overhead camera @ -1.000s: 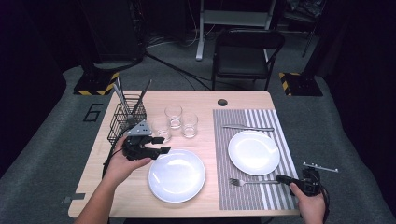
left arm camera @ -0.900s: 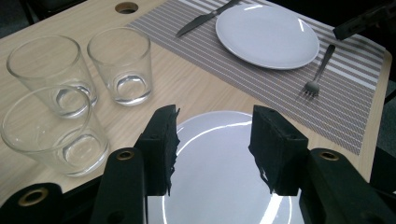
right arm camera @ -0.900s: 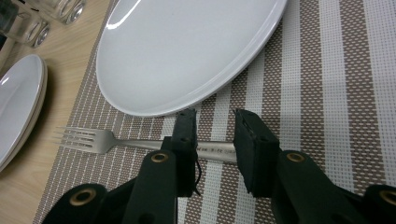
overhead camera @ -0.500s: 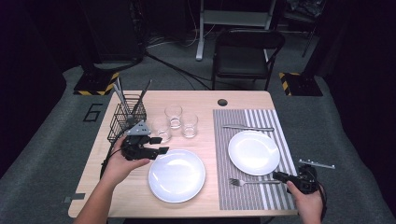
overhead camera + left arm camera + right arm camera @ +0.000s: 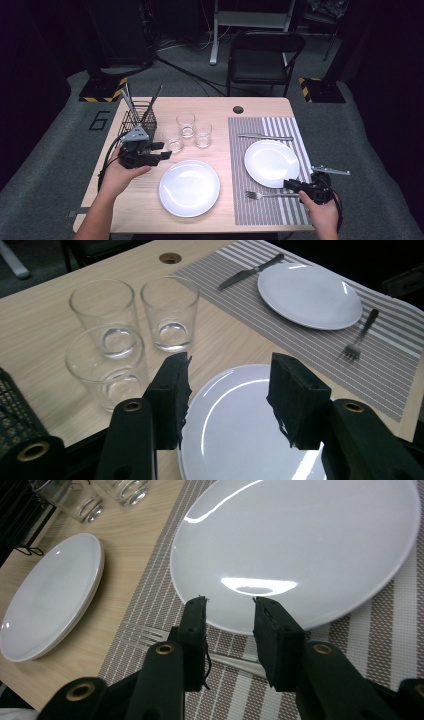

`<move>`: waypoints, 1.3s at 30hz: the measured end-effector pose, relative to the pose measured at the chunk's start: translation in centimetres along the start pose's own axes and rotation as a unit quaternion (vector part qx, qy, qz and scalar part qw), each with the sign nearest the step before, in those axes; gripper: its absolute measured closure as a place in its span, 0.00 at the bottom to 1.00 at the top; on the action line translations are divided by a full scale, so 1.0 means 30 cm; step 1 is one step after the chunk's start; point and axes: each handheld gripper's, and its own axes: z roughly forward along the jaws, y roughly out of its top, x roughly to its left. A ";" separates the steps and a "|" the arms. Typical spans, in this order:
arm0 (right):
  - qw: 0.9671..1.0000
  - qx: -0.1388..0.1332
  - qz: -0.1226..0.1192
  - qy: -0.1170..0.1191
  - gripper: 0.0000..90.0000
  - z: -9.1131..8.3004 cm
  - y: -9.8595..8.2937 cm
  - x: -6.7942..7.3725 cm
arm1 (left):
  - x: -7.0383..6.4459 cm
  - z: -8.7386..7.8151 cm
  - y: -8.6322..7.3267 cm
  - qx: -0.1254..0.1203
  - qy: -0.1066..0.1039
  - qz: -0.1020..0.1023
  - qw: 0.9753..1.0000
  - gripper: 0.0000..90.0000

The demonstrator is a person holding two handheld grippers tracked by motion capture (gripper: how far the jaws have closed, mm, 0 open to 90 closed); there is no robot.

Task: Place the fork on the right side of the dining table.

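Since a second ago the right claw has slid a bit inward along the near edge of the striped placemat, and it now sits right over the handle end of the fork. Left claw has basically not budged, hovering at the far-left rim of the white plate on the bare wood.

Right claw is open, jaws apart with the fork handle passing under the gap between them, not pinched. Left one is open too, wide gap, nothing in it; through it you see the near plate.

The fork lies flat on the placemat near the front edge of the surface, just in front of the second plate. Its long axis runs left-right across the mat, tines pointing left toward the middle of the surface, handle toward the right claw. I can't tell whether the jaws touch the handle.

What's crowding it: the mat plate's rim is just beside the fork on the far side, and in the right gripper view it sits directly ahead of the jaw tips. A knife lies on the far side of that plate, roughly parallel to the fork. Three empty glasses cluster just beyond the left claw, with a wire basket next to them at the left edge.
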 end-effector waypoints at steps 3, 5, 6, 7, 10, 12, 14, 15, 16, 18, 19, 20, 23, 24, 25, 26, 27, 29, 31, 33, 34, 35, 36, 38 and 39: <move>1.000 0.004 -0.008 0.010 0.74 0.010 0.011 0.024 | 0.011 -0.011 -0.003 -0.004 0.006 -0.006 1.000 0.57; 1.000 0.007 -0.018 0.012 0.74 0.018 0.017 0.045 | 0.020 -0.019 -0.005 -0.006 0.009 -0.010 1.000 0.57; 1.000 0.005 -0.026 0.014 0.73 0.022 0.020 0.054 | 0.023 -0.023 -0.007 -0.005 0.012 -0.013 1.000 0.57; 0.999 0.003 -0.032 0.015 0.73 0.025 0.023 0.065 | 0.027 -0.026 -0.008 -0.006 0.014 -0.014 1.000 0.57; 0.999 -0.001 -0.045 0.017 0.71 0.034 0.032 0.097 | 0.035 -0.034 -0.011 -0.007 0.020 -0.022 1.000 0.56; 0.998 -0.001 -0.051 0.022 0.71 0.041 0.038 0.117 | 0.041 -0.039 -0.012 -0.006 0.023 -0.023 0.999 0.56; 0.998 -0.001 -0.056 0.024 0.70 0.048 0.044 0.137 | 0.047 -0.044 -0.013 -0.009 0.028 -0.026 0.999 0.56; 0.998 -0.002 -0.061 0.028 0.70 0.054 0.048 0.148 | 0.050 -0.045 -0.014 -0.011 0.029 -0.025 0.999 0.56; 0.998 -0.001 -0.061 0.030 0.69 0.057 0.050 0.155 | 0.053 -0.048 -0.014 -0.010 0.030 -0.025 0.999 0.56; 0.997 0.001 -0.066 0.032 0.69 0.066 0.055 0.171 | 0.057 -0.053 -0.016 -0.012 0.034 -0.031 0.999 0.56; 0.997 0.001 -0.071 0.033 0.69 0.072 0.058 0.179 | 0.061 -0.057 -0.017 -0.012 0.034 -0.032 0.999 0.56; 0.997 0.002 -0.074 0.035 0.69 0.078 0.060 0.190 | 0.062 -0.058 -0.018 -0.014 0.035 -0.033 0.999 0.56; 0.996 0.006 -0.082 0.043 0.68 0.095 0.064 0.215 | 0.071 -0.066 -0.020 -0.014 0.038 -0.033 0.999 0.56; 0.995 0.007 -0.087 0.046 0.68 0.101 0.065 0.222 | 0.071 -0.066 -0.022 -0.019 0.040 -0.037 0.998 0.56; 0.995 0.008 -0.089 0.048 0.67 0.108 0.066 0.231 | 0.074 -0.070 -0.022 -0.015 0.039 -0.039 0.998 0.56; 0.994 0.007 -0.094 0.050 0.67 0.114 0.066 0.238 | 0.076 -0.071 -0.023 -0.016 0.041 -0.039 0.998 0.56; 0.994 0.009 -0.093 0.051 0.66 0.118 0.067 0.248 | 0.079 -0.074 -0.024 -0.016 0.042 -0.040 0.998 0.56; 0.994 0.011 -0.100 0.054 0.66 0.130 0.070 0.264 | 0.082 -0.077 -0.025 -0.017 0.044 -0.042 0.998 0.56; 0.992 0.014 -0.108 0.056 0.66 0.140 0.073 0.281 | 0.087 -0.081 -0.027 -0.018 0.045 -0.043 0.998 0.56; 0.992 0.016 -0.114 0.058 0.66 0.151 0.078 0.303 | 0.092 -0.087 -0.028 -0.019 0.048 -0.041 0.998 0.56; 0.991 0.016 -0.115 0.060 0.66 0.154 0.080 0.310 | 0.092 -0.091 -0.029 -0.019 0.050 -0.045 0.998 0.56; 0.991 0.016 -0.116 0.064 0.66 0.159 0.081 0.323 | 0.094 -0.093 -0.030 -0.021 0.053 -0.043 0.997 0.56; 0.991 0.016 -0.119 0.066 0.66 0.164 0.082 0.330 | 0.097 -0.098 -0.030 -0.020 0.053 -0.043 0.997 0.56; 0.990 0.016 -0.125 0.068 0.65 0.176 0.082 0.349 | 0.101 -0.104 -0.031 -0.022 0.055 -0.045 0.997 0.56; 0.989 0.017 -0.128 0.071 0.65 0.183 0.081 0.358 | 0.103 -0.106 -0.033 -0.025 0.057 -0.046 0.997 0.56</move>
